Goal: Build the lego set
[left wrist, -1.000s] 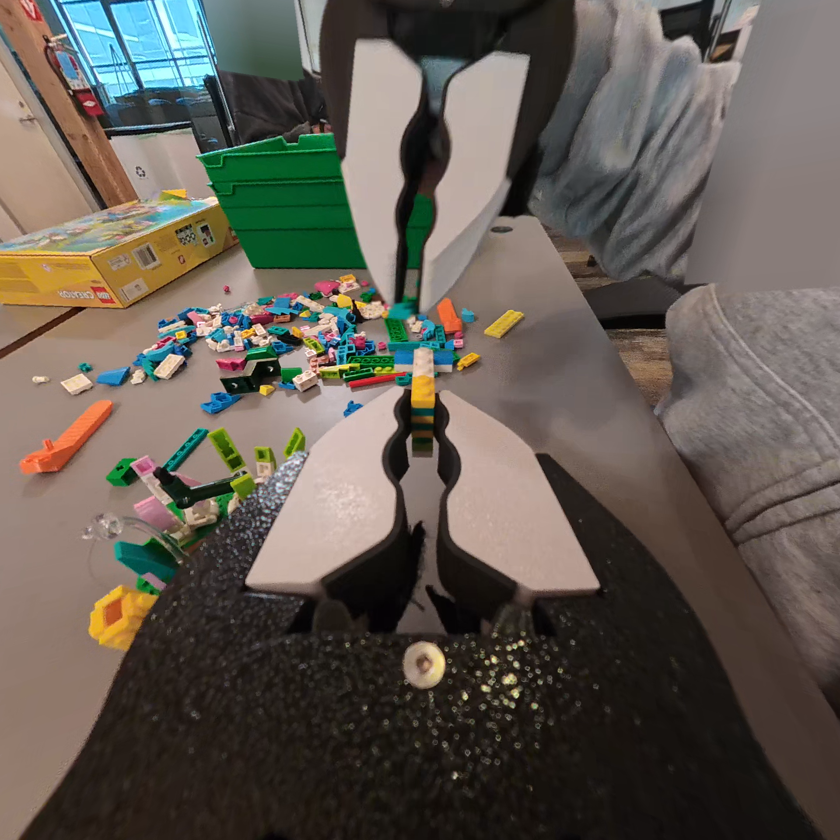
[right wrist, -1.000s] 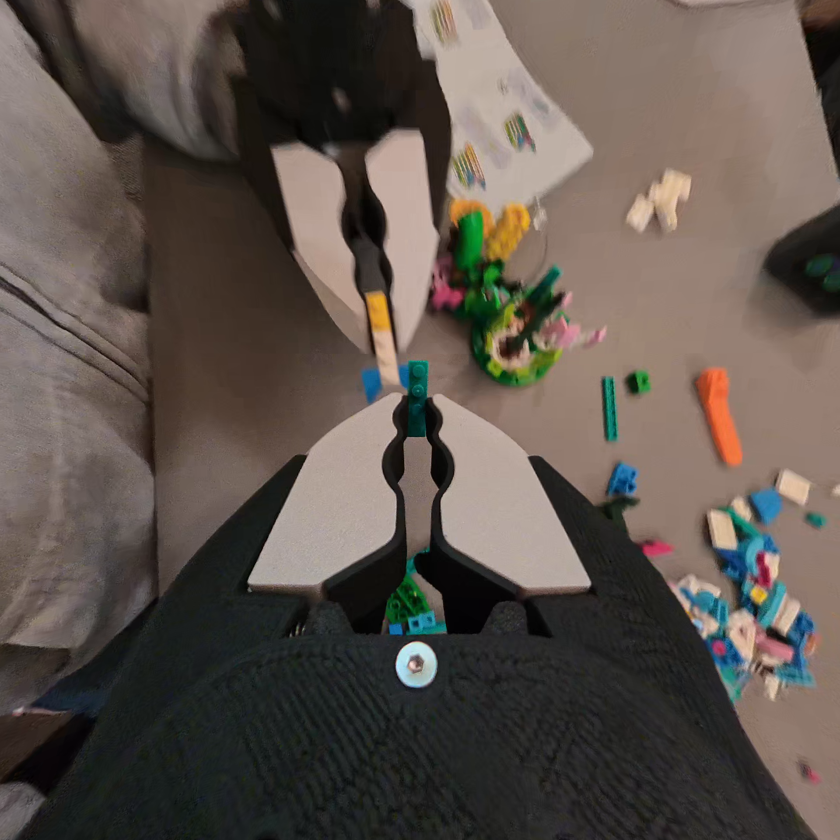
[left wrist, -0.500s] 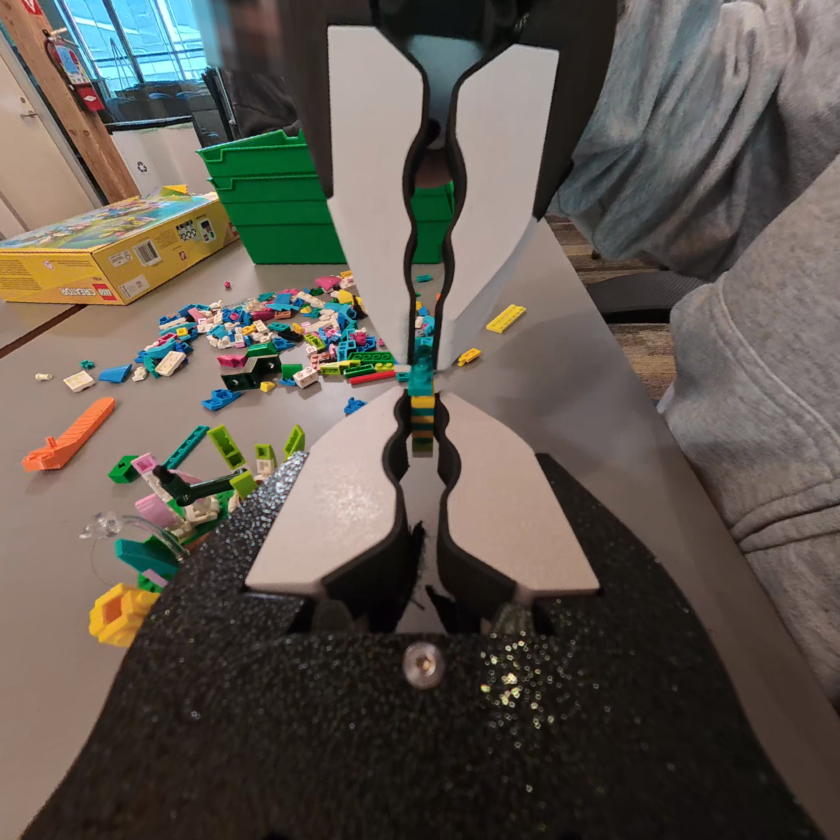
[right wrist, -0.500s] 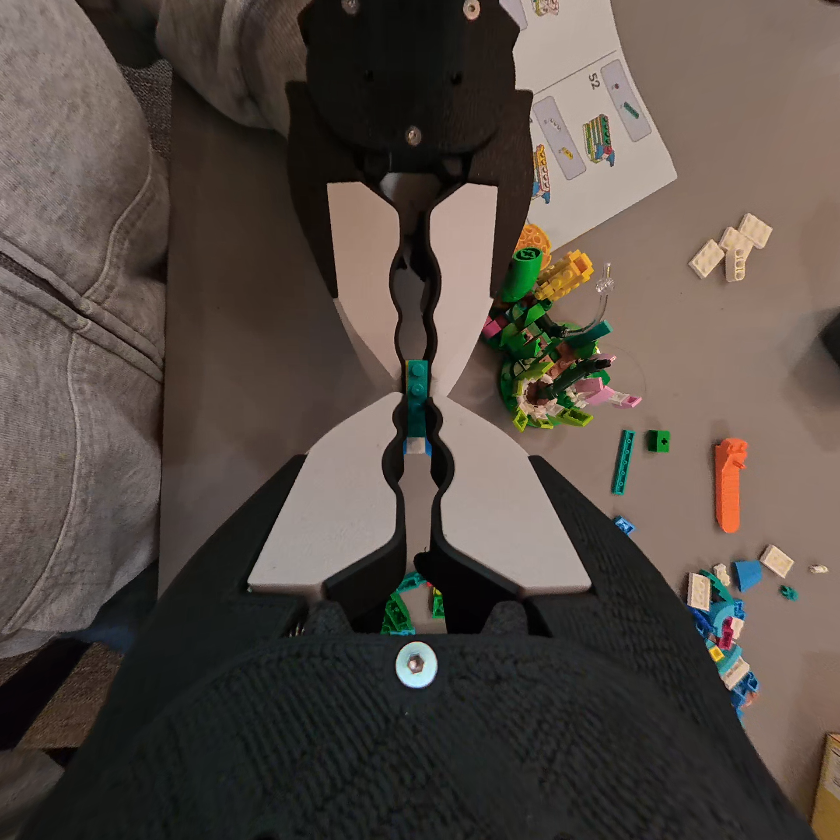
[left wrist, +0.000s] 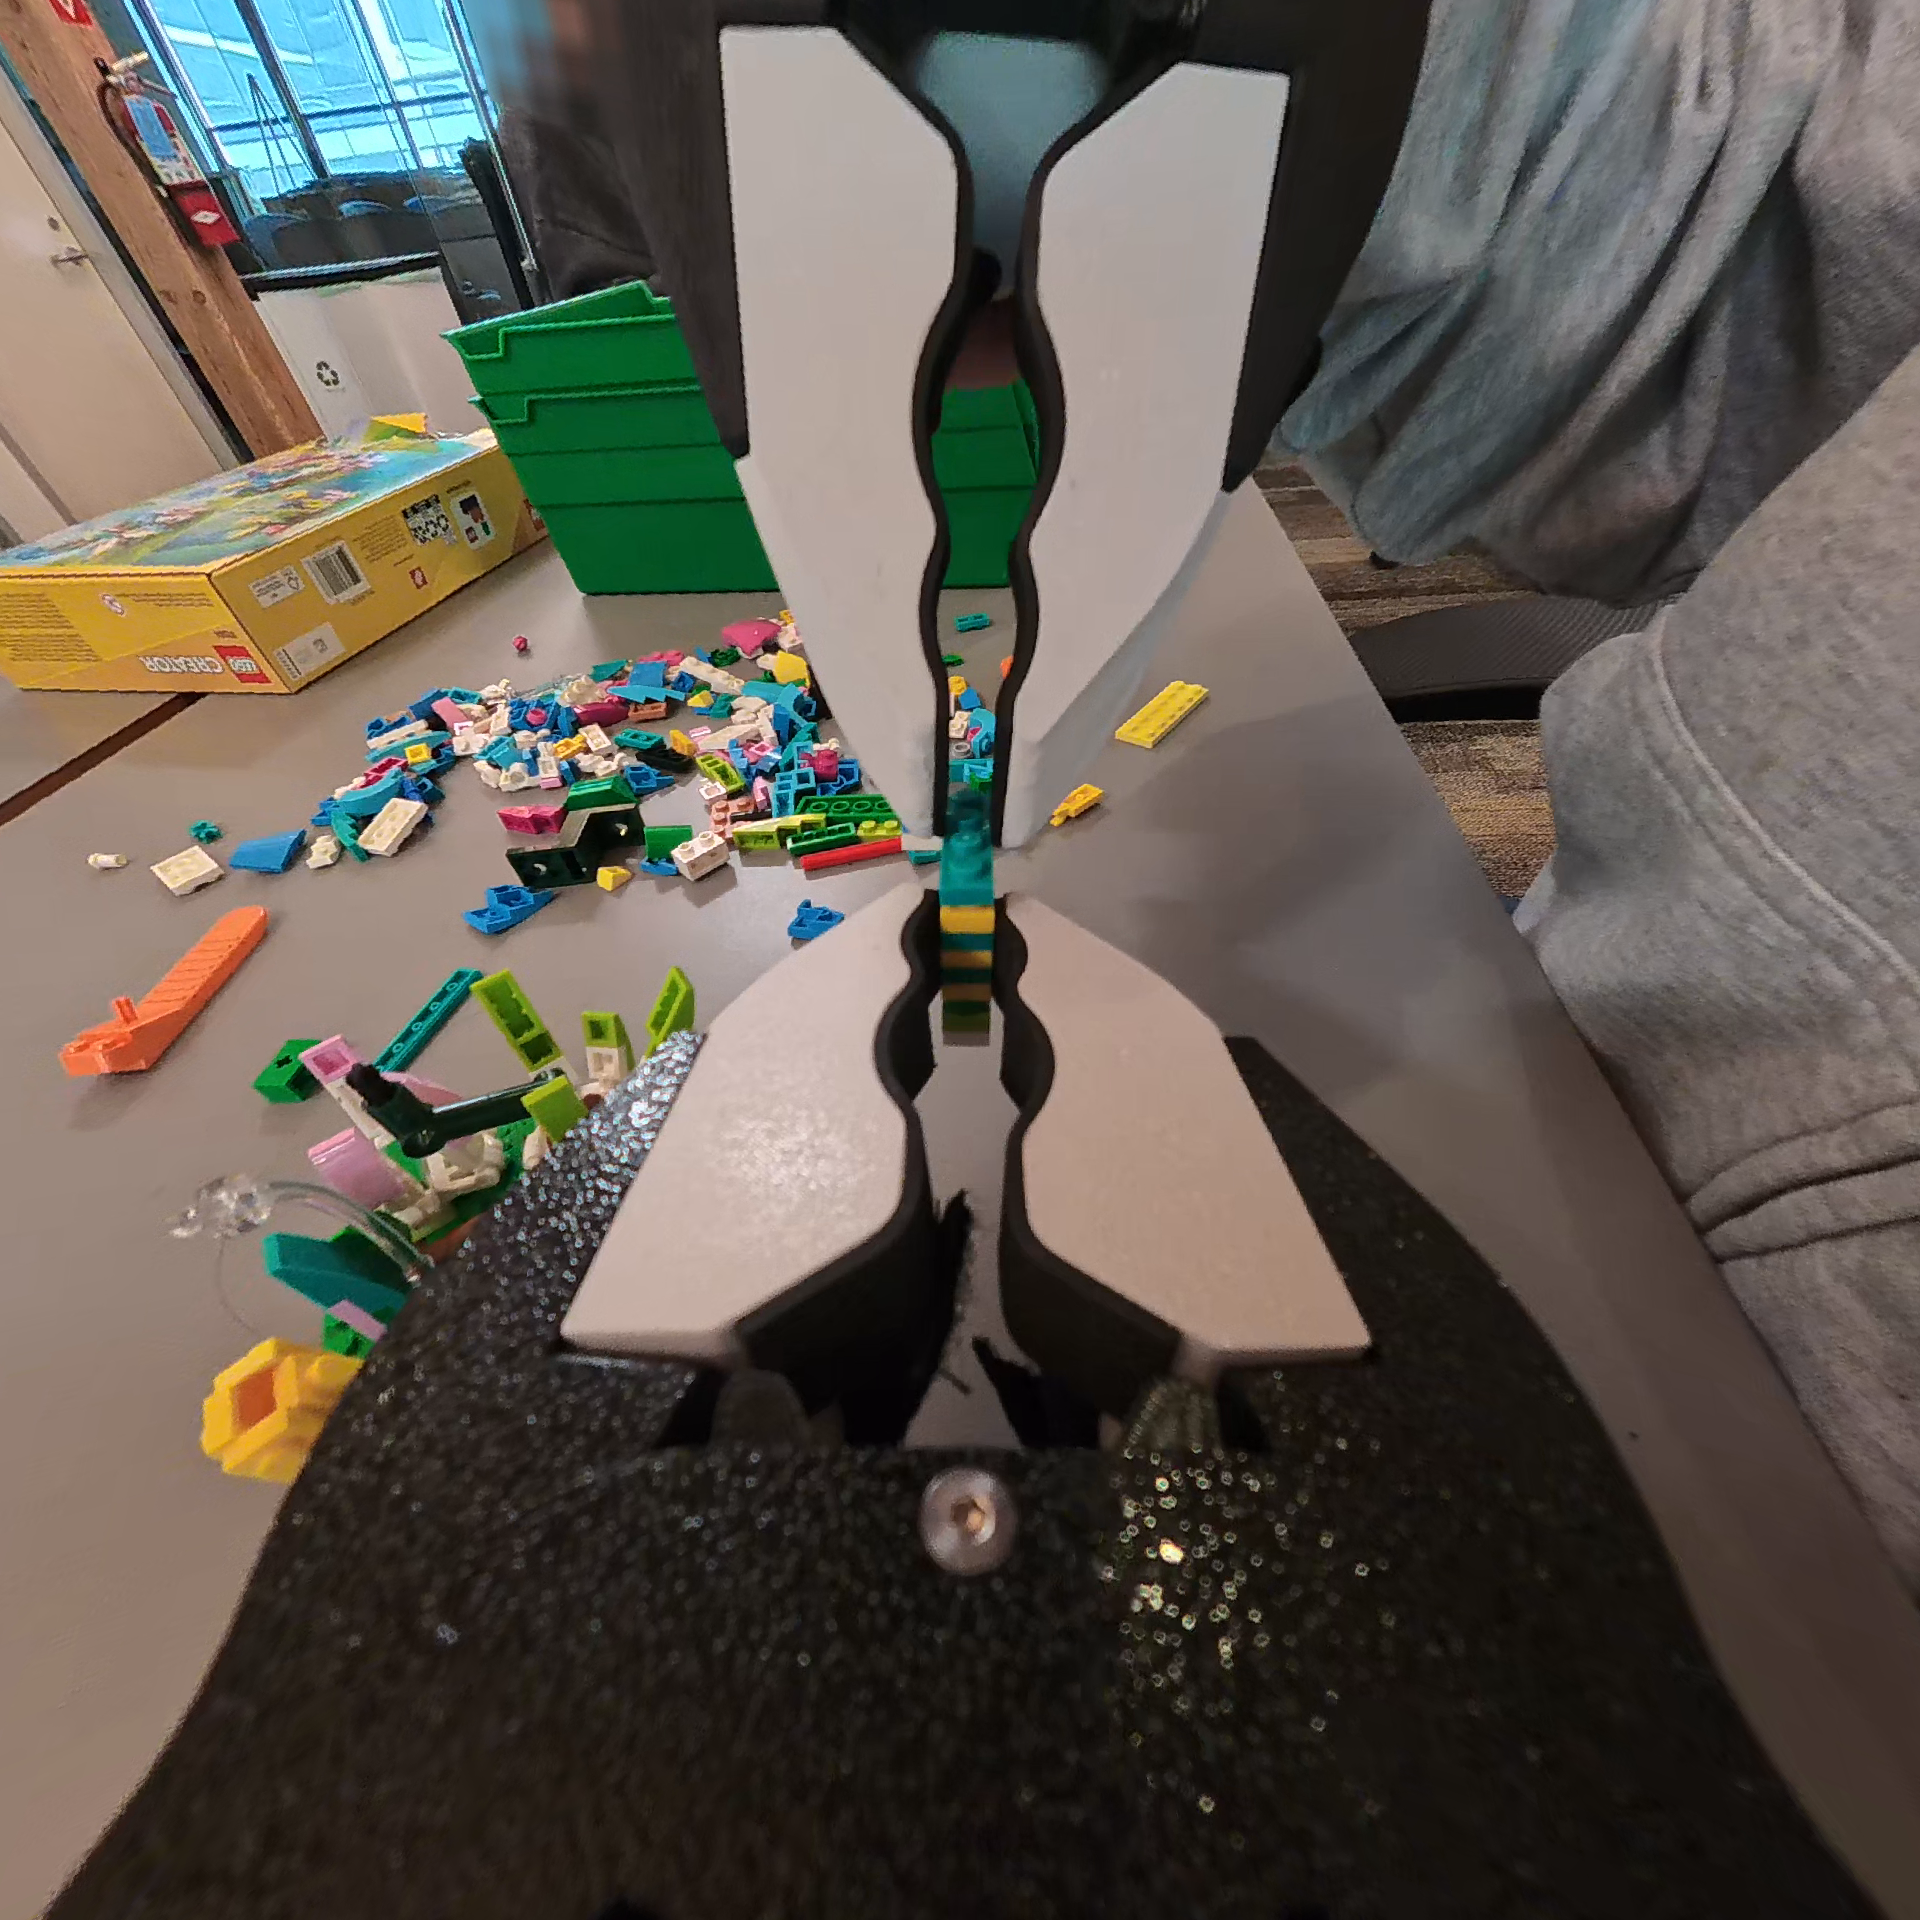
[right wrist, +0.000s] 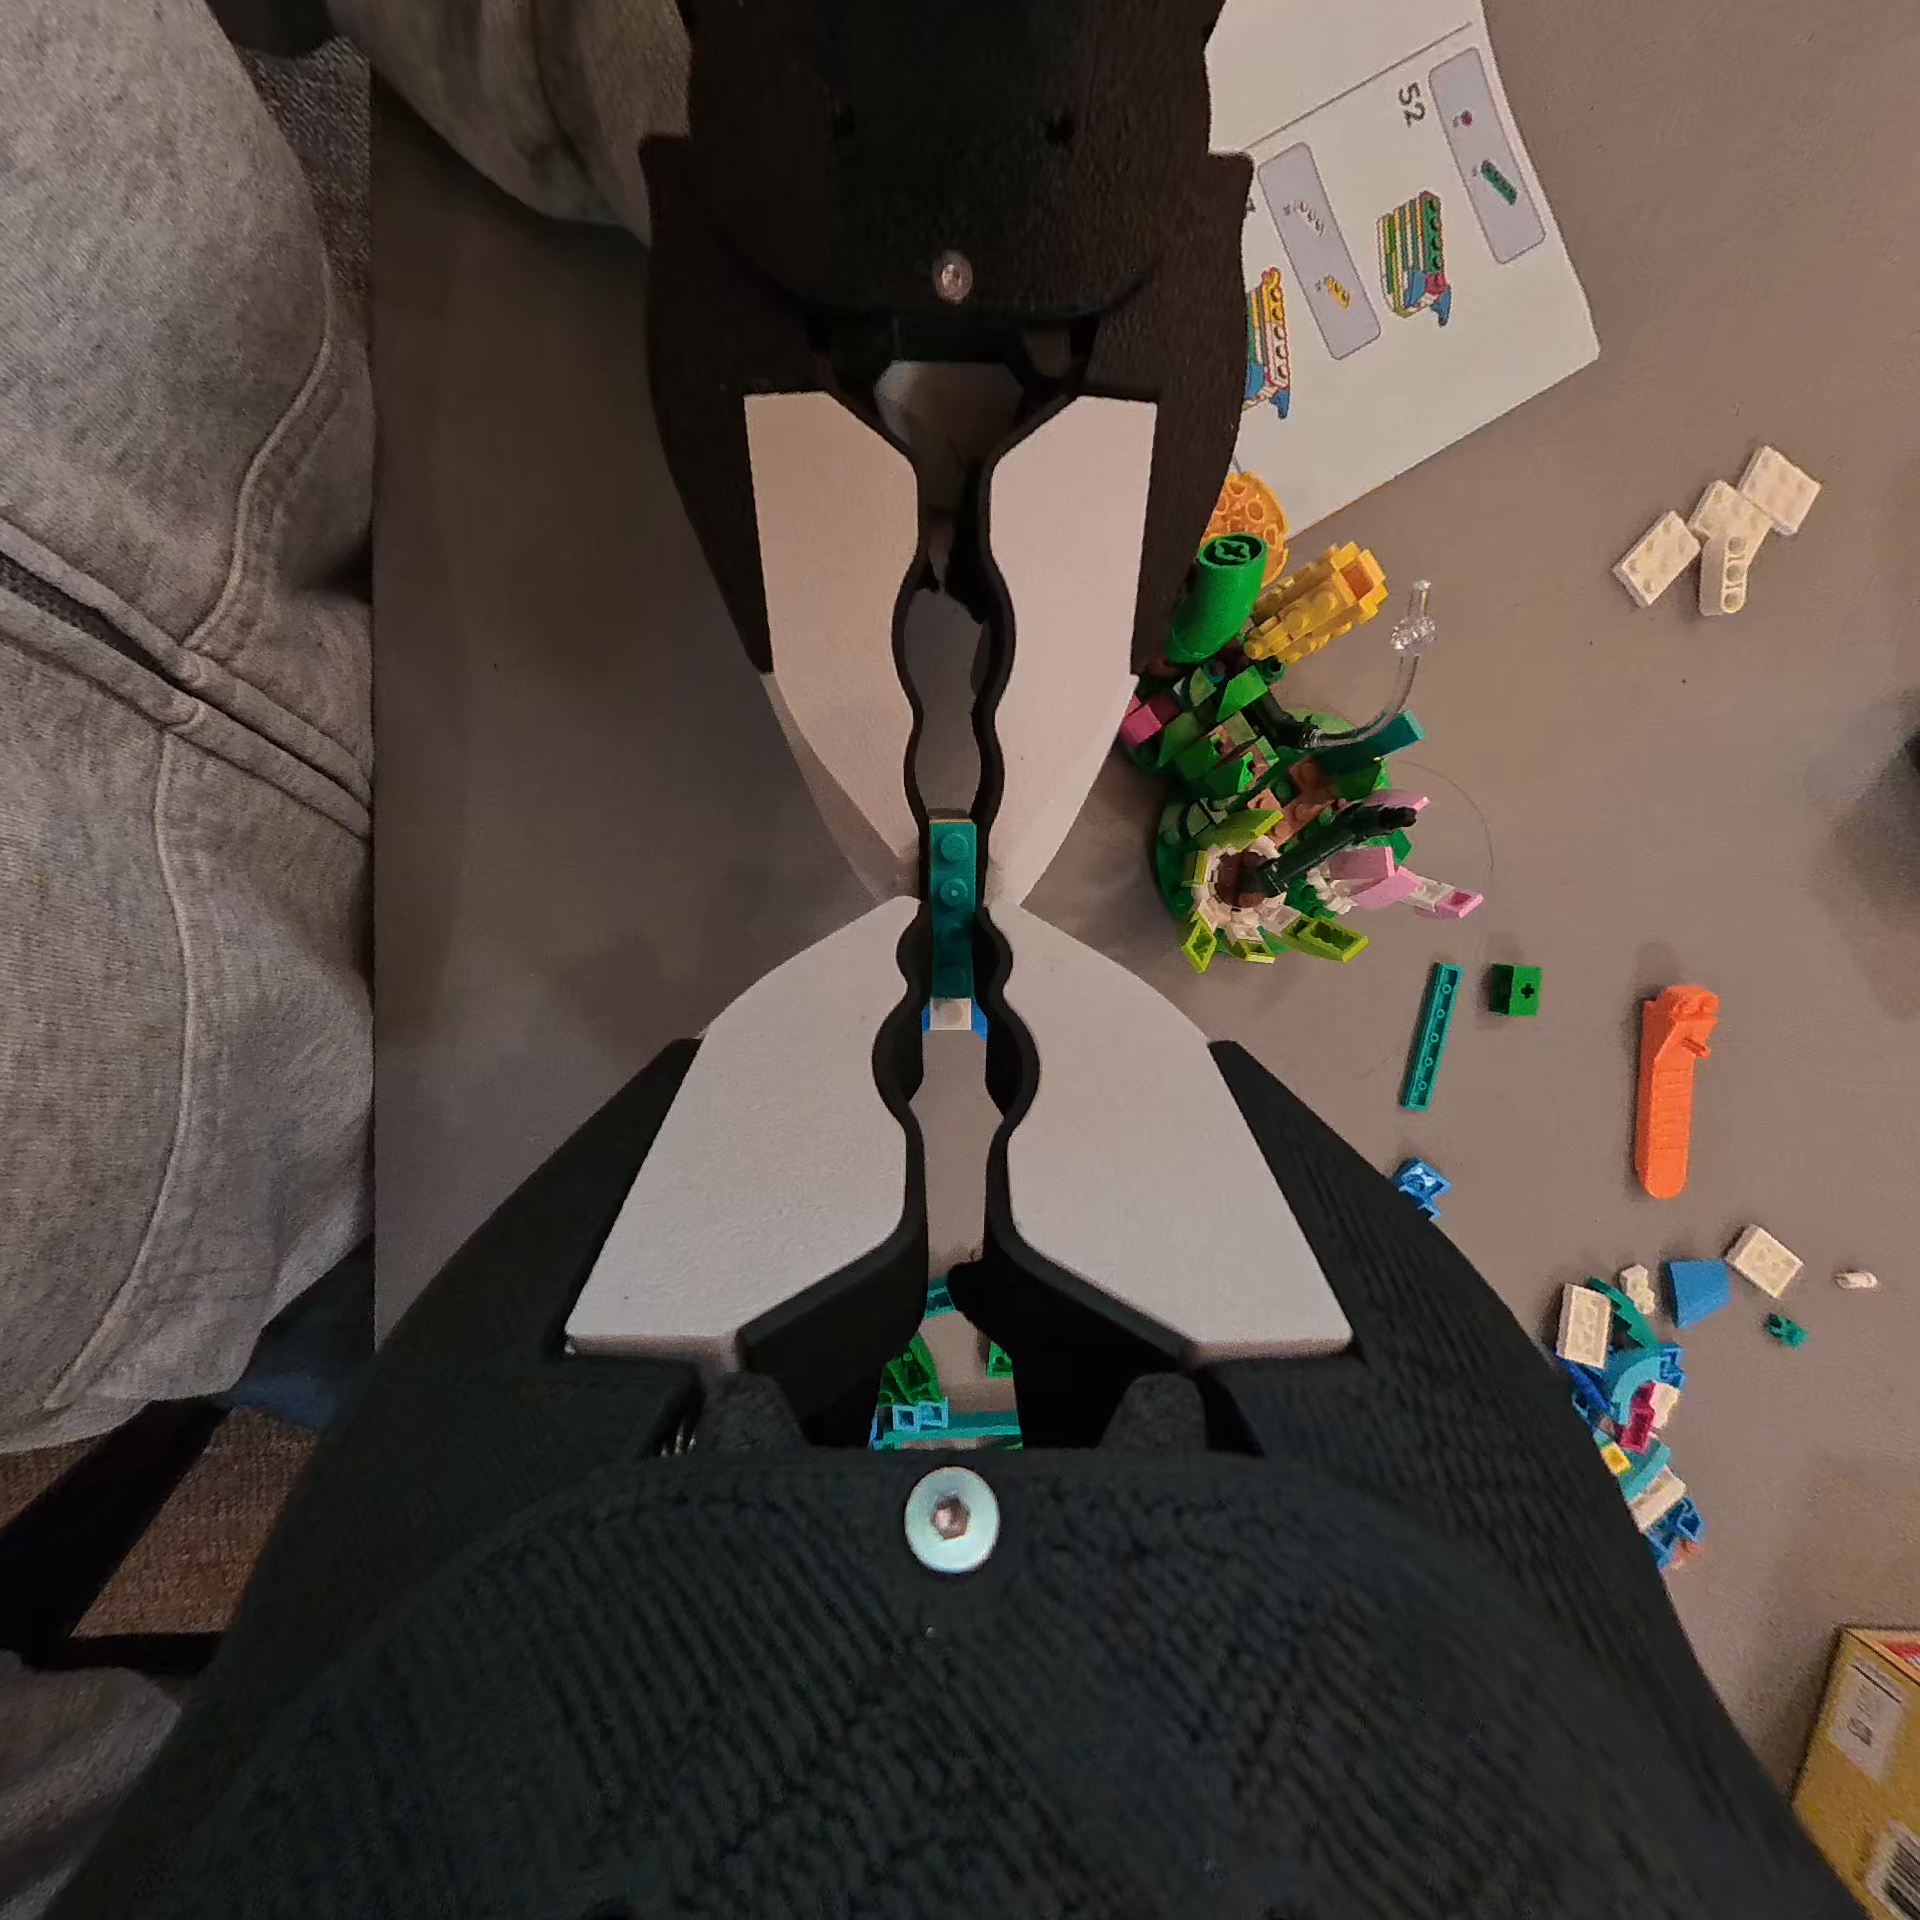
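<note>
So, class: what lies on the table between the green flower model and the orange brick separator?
In the right wrist view, a teal strip plate and a small green brick lie between the flower model and the separator.

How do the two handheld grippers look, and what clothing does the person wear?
Both the left gripper and the right gripper have a black, grainy body with a silver screw in the middle. Their fingers are flat, pale grey, with wavy black inner pads. The person wears a grey sweatshirt.
</note>
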Motion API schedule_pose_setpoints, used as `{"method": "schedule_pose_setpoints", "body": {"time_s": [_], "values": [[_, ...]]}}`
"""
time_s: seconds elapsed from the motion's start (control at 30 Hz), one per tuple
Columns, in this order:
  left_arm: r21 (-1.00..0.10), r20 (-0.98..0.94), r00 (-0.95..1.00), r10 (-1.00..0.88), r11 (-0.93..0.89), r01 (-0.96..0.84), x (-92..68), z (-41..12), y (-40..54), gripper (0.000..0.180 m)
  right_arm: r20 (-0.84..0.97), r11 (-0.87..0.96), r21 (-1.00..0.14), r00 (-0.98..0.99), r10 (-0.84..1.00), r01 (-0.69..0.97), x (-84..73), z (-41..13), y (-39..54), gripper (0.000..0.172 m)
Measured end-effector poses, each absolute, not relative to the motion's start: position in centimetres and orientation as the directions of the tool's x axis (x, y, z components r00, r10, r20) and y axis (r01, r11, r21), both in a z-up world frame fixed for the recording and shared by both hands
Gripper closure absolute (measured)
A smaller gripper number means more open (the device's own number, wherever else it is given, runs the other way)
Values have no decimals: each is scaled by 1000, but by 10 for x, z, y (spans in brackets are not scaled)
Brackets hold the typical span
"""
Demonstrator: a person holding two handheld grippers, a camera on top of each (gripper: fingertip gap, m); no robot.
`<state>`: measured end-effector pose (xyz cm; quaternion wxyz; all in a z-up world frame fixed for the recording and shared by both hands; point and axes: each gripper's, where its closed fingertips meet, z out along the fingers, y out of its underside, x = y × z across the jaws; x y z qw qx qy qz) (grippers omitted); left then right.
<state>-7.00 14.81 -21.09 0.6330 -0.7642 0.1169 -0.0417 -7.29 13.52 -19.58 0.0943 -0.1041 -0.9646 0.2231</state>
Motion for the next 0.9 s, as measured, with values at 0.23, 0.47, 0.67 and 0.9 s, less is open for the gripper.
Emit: {"method": "schedule_pose_setpoints", "body": {"time_s": [0.23, 0.47, 0.67, 0.9], "values": [[-981, -69, 971, -231, -163, -109, -71, -209, 148, 172, 173, 883, -444, -953, 248, 149, -75, -194, 135, 166], [-981, -70, 970, -231, -161, -109, -71, -209, 148, 172, 162, 873, -462, -953, 255, 155, -74, -193, 134, 166], [-980, -77, 970, -231, -159, -116, -71, -209, 149, 172, 156, 873, -461, -954, 256, 159, -73, -194, 133, 166], [-980, -95, 969, -226, -148, -130, -71, -208, 150, 172, 160, 874, -458, -953, 259, 161, -73, -193, 133, 166]]}}
